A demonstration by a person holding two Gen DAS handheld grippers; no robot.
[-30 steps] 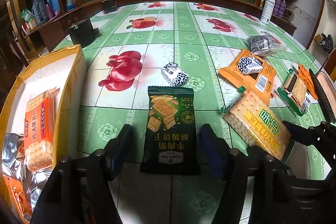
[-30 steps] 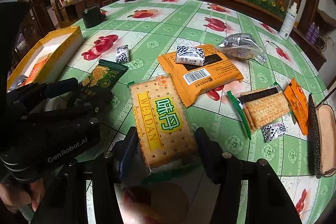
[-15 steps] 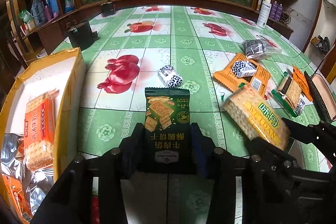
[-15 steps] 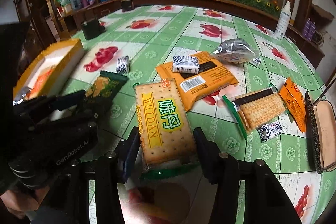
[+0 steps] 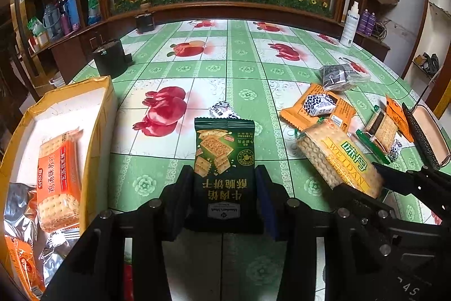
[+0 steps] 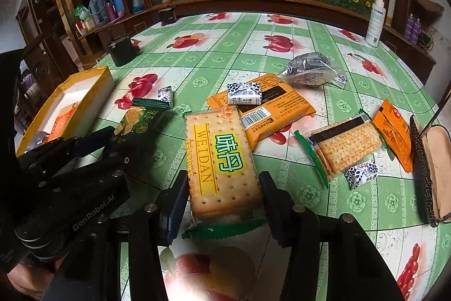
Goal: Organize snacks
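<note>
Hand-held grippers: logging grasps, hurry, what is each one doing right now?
Left hand-held gripper: closed on the dark green cracker pack.
Right hand-held gripper: closed on the yellow WEIDAN cracker pack.

table: green fruit-print cloth | on it: yellow box, scattered snack packets, glasses case

Dark green cracker packet and yellow-labelled WEIDAN cracker pack are both raised, tilted above the counter.

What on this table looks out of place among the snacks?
An open glasses case lies at the right table edge beside the orange packet; it is no snack. A small black-and-white candy also sits on top of the big orange packet instead of the table.
</note>
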